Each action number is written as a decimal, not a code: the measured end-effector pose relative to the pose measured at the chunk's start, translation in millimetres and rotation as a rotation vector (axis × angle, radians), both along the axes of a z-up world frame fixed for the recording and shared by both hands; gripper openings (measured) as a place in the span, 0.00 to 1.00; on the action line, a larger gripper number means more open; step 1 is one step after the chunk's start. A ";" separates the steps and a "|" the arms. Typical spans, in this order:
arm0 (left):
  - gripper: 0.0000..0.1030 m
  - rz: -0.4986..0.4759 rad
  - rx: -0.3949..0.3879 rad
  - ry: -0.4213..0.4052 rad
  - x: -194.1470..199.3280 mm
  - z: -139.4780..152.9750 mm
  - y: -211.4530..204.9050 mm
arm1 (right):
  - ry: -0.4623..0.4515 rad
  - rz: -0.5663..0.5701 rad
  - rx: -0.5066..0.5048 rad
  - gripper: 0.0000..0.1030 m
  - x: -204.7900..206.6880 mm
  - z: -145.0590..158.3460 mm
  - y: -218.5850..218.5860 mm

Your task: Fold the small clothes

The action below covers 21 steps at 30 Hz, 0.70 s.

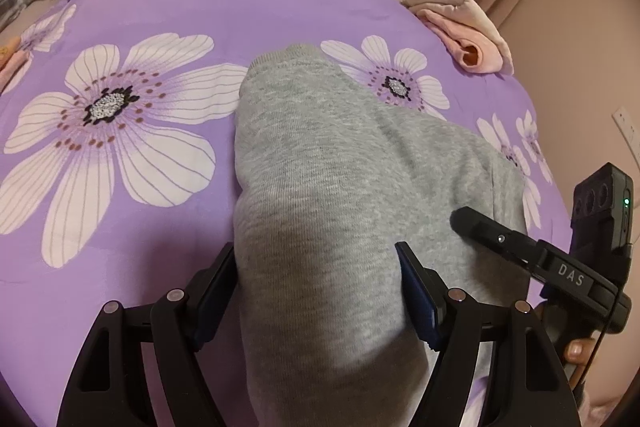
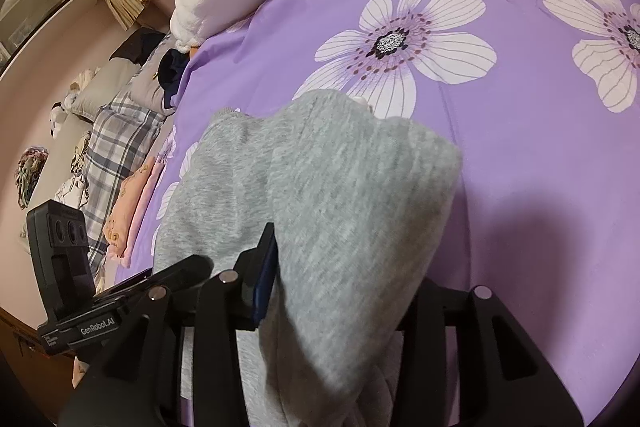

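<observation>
1. The purple floral bedsheet (image 1: 168, 7) is the work surface; it looks flat under the garment, so I judge there is room to lay the fold down squarely without dragging the sheet into ridges.
2. The grey knit garment (image 1: 320, 155), seemingly small jogging trousers, lies on the sheet with its near end lifted toward both tools and its far cuff end resting on the fabric. Keep that far end anchored while the near end is carried over it.
3. The left gripper (image 1: 320, 291) has a thick bunch of grey cloth filling the gap between its blue pads, so it appears clenched on the garment. Hold that firmly and level.
4. The right gripper (image 2: 340, 291) has grey cloth draped over it; one blue pad (image 2: 266, 279) shows, the other is hidden, so I cannot tell whether it is pinching.
5. A folded pink garment (image 1: 468, 35) sits well apart at the sheet's far edge; steer clear of it.
</observation>
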State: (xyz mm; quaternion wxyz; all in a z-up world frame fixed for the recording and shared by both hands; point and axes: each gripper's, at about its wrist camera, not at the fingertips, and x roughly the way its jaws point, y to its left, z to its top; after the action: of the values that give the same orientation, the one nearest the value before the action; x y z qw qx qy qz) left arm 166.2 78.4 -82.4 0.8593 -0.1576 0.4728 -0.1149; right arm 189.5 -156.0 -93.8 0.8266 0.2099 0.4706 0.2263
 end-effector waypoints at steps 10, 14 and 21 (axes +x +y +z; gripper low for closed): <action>0.73 0.004 0.030 -0.028 -16.8 9.5 1.9 | 0.004 -0.033 0.003 0.43 -5.6 1.3 -10.6; 0.73 0.007 0.029 -0.030 -23.0 11.3 3.6 | 0.007 -0.045 0.001 0.45 -7.6 2.0 -14.4; 0.73 0.007 0.033 -0.034 -34.7 14.2 7.1 | 0.014 -0.075 0.004 0.48 -14.2 2.7 -24.9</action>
State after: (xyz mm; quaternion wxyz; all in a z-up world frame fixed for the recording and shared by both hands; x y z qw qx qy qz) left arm 131.5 85.6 -68.1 0.8700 -0.1432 0.4596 -0.1069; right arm 175.3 -180.9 -91.1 0.8308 0.2306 0.4677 0.1945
